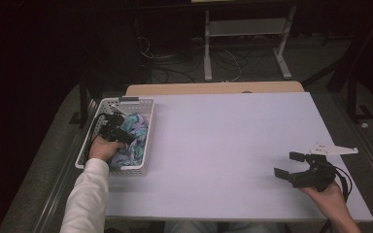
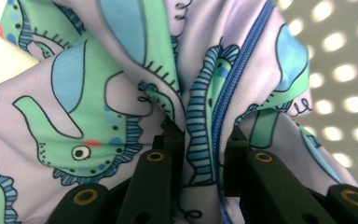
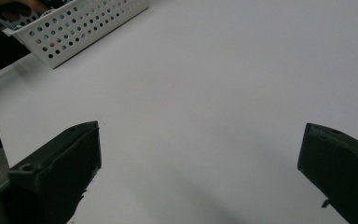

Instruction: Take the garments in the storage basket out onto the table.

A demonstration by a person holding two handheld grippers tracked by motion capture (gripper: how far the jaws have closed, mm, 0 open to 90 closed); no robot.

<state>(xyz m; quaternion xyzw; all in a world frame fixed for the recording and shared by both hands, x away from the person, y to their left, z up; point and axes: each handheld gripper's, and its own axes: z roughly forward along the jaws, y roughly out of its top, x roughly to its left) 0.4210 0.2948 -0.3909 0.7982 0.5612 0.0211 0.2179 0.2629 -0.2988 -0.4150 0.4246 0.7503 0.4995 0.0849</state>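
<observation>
A lilac cloth printed with green and blue sea creatures (image 1: 135,133) lies bunched in a white perforated basket (image 1: 143,104) at the table's left. My left gripper (image 1: 119,130) is down inside the basket. In the left gripper view its jaws pinch a fold of the printed cloth (image 2: 98,93) beside a blue zipper (image 2: 233,88), with the gripper (image 2: 200,135) shut on it. My right gripper (image 1: 287,165) rests at the table's near right, held by a hand, jaws wide apart. Between those jaws the right gripper (image 3: 200,144) has only bare table.
The pale table top (image 1: 223,141) spreads between the basket and the right hand. The white basket (image 3: 74,28) appears at the upper left of the right gripper view. Behind the table stand a white metal frame (image 1: 245,43) and loose cables on a dark floor.
</observation>
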